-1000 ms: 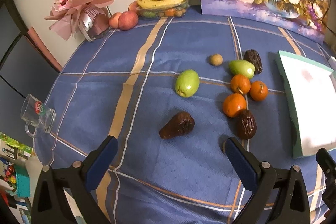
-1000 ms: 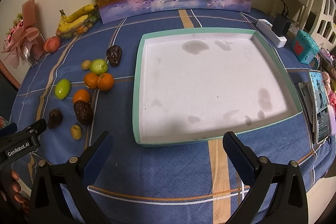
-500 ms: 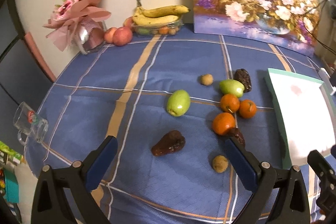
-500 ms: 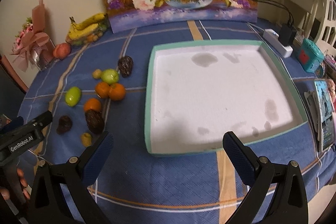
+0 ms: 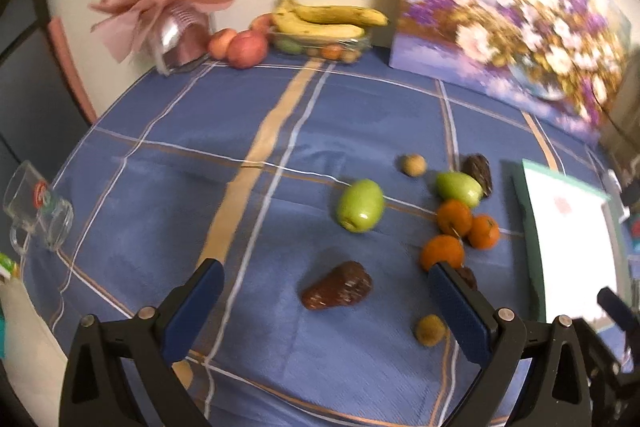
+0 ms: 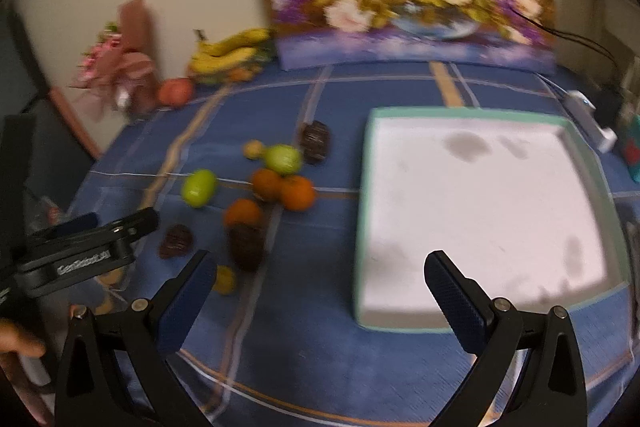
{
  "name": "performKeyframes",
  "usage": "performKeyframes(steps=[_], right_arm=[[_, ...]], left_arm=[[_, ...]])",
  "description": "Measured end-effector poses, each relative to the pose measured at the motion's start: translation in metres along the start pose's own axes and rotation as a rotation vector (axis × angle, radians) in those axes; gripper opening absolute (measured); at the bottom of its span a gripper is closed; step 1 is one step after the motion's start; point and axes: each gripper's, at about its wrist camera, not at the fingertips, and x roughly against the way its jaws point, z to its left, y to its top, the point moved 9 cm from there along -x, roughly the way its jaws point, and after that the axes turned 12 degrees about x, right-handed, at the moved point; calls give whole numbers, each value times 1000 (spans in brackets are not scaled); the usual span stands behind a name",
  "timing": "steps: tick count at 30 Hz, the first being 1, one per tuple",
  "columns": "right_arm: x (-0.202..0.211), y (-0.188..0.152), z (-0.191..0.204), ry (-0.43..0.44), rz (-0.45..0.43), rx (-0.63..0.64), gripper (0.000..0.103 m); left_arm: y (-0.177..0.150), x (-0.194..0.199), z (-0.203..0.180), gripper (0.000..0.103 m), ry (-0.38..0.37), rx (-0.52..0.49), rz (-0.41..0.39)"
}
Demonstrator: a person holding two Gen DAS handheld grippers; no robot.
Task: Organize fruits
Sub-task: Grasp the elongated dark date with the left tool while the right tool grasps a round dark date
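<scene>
Loose fruit lies on the blue plaid cloth: a green fruit (image 5: 360,205), a second green one (image 5: 458,189), three oranges (image 5: 454,217), dark wrinkled fruits (image 5: 338,287) and small yellowish ones (image 5: 430,329). The same cluster shows in the right wrist view, with the oranges (image 6: 296,191) left of the empty white tray with a teal rim (image 6: 362,195). My left gripper (image 5: 324,303) is open and empty, above the table just short of the dark fruit. My right gripper (image 6: 316,285) is open and empty, over the tray's near left corner.
At the back stand a flower painting (image 5: 512,15), a dish with bananas (image 5: 328,23), peaches (image 5: 246,49) and a pink bouquet (image 5: 168,3). A glass mug (image 5: 38,213) sits at the left table edge. A power strip (image 6: 592,121) lies beyond the tray.
Both grippers have pulled back and swung left, so the fruit cluster sits further right in the left view and the tray further right in the right view. No fruit has moved.
</scene>
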Motion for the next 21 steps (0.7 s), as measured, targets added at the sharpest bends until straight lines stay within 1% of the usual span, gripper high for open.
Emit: performKeyframes(steps=[2,4,5,9,12,13,14,15,17,19,21], right_arm=[[-3,5,11,44,-6,21,103],[-6,8,21,92,-8,29,103],[-7,10,23,106,-10,29,103],[-13,18,35,128,-11,44,103],[-17,22,41,150,-6,51,102],[-18,24,43,153,-4,53,101],[-21,25,44,157,1,56,96],[-25,26,44,158,7,59,86],[-32,27,44,159,27,63,76],[-41,25,46,164,51,63,71],[-48,24,47,168,74,65,62]], left_arm=[[5,0,9,103,-12,34,-1],[7,-1,16,103,-57,84,17],[9,-3,17,103,-63,95,24],[9,-11,22,102,-55,111,54],[8,-20,23,102,-79,151,88],[6,-24,23,100,-82,167,105],[5,-27,24,98,-86,178,119],[3,-31,23,96,-86,187,134],[-1,-39,22,96,-80,193,162],[-5,-46,18,95,-86,197,179],[-8,-52,14,95,-95,206,203]])
